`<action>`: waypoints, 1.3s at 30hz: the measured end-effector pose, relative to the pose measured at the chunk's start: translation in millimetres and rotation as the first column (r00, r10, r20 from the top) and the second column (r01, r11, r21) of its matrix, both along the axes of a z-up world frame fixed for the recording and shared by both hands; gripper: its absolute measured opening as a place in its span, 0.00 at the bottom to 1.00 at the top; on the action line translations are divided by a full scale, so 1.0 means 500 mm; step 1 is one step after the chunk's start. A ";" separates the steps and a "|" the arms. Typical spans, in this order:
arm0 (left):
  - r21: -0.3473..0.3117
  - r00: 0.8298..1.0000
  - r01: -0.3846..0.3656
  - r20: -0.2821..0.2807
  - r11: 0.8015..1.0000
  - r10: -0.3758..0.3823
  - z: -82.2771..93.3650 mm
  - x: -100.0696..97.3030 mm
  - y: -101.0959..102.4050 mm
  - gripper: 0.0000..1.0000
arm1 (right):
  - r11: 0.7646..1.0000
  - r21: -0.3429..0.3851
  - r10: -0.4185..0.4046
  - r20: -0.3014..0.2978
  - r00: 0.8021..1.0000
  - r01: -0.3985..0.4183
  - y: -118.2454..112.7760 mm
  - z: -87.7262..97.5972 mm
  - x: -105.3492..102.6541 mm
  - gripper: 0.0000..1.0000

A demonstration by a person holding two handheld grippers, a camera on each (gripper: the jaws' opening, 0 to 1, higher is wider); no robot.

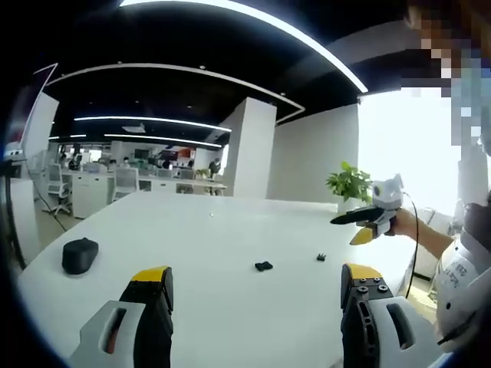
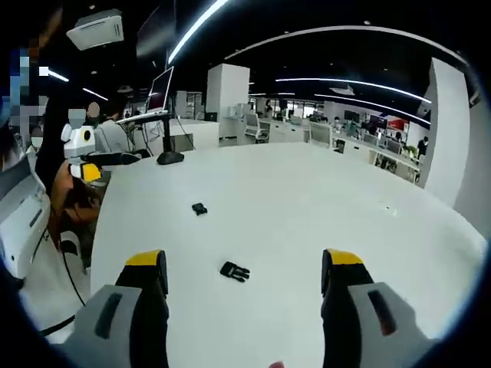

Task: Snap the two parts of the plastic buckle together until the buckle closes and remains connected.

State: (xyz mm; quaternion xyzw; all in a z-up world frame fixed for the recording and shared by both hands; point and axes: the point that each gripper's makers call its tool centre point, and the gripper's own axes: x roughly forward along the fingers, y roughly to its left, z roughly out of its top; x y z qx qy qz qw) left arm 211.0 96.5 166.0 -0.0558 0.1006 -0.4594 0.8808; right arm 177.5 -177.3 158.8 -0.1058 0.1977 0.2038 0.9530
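Two small black buckle parts lie apart on the white table (image 1: 192,230). In the left gripper view one part (image 1: 263,266) lies just ahead of my open left gripper (image 1: 255,277), and the other part (image 1: 321,257) lies further right. My right gripper (image 1: 367,222), held by a hand, hovers beyond the table's right edge. In the right gripper view a pronged part (image 2: 235,271) rests between the jaws of my open right gripper (image 2: 243,267). The second part (image 2: 199,208) lies further off to the left. The left gripper (image 2: 88,165) shows at the far left edge. Nothing is held.
A black mouse (image 1: 80,254) sits near the table's left edge, seen too as a mouse (image 2: 170,158) at the far side. A potted plant (image 1: 350,184) stands past the right corner. A monitor (image 2: 159,90) and office desks stand behind. A person stands at the table's side.
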 end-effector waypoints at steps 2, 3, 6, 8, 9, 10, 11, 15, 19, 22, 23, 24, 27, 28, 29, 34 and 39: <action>-0.002 1.000 0.001 0.000 1.000 -0.001 0.000 0.000 0.001 0.92 | 1.000 -0.012 0.009 -0.018 1.000 -0.009 0.008 -0.004 0.006 0.82; -0.004 1.000 0.002 -0.001 1.000 -0.002 0.000 -0.001 0.001 0.92 | 1.000 -0.012 0.009 -0.029 1.000 -0.009 0.010 -0.006 0.009 0.82; -0.006 1.000 0.002 -0.002 1.000 -0.002 0.000 -0.002 0.002 0.92 | 1.000 0.024 -0.015 -0.069 0.998 0.017 0.014 -0.015 0.014 0.82; -0.006 1.000 0.001 -0.004 1.000 -0.001 -0.001 -0.002 0.004 0.92 | 0.999 0.039 -0.033 -0.086 0.996 0.037 0.012 -0.018 0.018 0.81; -0.006 1.000 0.001 -0.005 1.000 -0.001 -0.001 -0.002 0.005 0.92 | 0.998 0.041 -0.046 -0.099 0.994 0.050 0.010 -0.022 0.020 0.81; -0.006 1.000 0.001 -0.006 1.000 -0.001 -0.001 -0.001 0.006 0.92 | 0.998 0.037 -0.052 -0.109 0.993 0.056 0.009 -0.025 0.021 0.81; -0.007 1.000 0.000 -0.006 1.000 0.000 -0.001 -0.001 0.008 0.92 | 0.998 0.029 -0.054 -0.119 0.991 0.058 0.009 -0.028 0.021 0.81; -0.014 1.000 -0.001 -0.007 1.000 0.001 0.000 -0.001 0.007 0.92 | 0.998 0.020 -0.061 -0.147 0.987 0.065 0.011 -0.036 0.023 0.80; -0.013 1.000 0.003 -0.007 1.000 -0.003 -0.002 -0.004 0.003 0.92 | 0.999 0.012 -0.043 -0.176 0.983 0.046 0.016 -0.045 0.023 0.79; -0.014 1.000 0.006 -0.006 1.000 -0.006 -0.001 -0.006 0.003 0.92 | 0.999 -0.032 -0.011 -0.180 0.984 0.005 0.020 -0.050 0.024 0.76; -0.015 1.000 0.004 -0.006 1.000 -0.004 -0.001 -0.006 0.004 0.92 | 0.999 -0.051 -0.001 -0.182 0.983 -0.009 0.020 -0.052 0.024 0.76; -0.017 1.000 0.003 -0.007 1.000 -0.003 -0.001 -0.006 0.005 0.92 | 0.997 -0.071 0.015 -0.186 0.982 -0.028 0.020 -0.054 0.024 0.76; -0.017 1.000 0.001 -0.008 1.000 -0.001 0.000 -0.006 0.008 0.92 | 0.992 -0.106 0.039 -0.204 0.978 -0.061 0.015 -0.060 0.028 0.76; -0.017 1.000 0.000 -0.008 1.000 0.000 -0.001 -0.006 0.007 0.92 | 0.992 -0.108 0.044 -0.208 0.977 -0.067 0.014 -0.061 0.029 0.75; -0.016 1.000 0.000 -0.008 1.000 -0.001 -0.002 -0.007 0.007 0.92 | 0.991 -0.109 0.050 -0.213 0.976 -0.075 0.013 -0.061 0.030 0.74; -0.018 1.000 -0.003 -0.007 1.000 0.003 0.000 -0.006 0.012 0.92 | 0.985 -0.118 0.100 -0.227 0.969 -0.129 0.011 -0.061 0.036 0.69; -0.015 1.000 -0.004 -0.009 1.000 0.004 -0.002 -0.006 0.012 0.92 | 0.965 -0.186 0.141 -0.234 0.962 -0.186 0.007 -0.062 0.044 0.60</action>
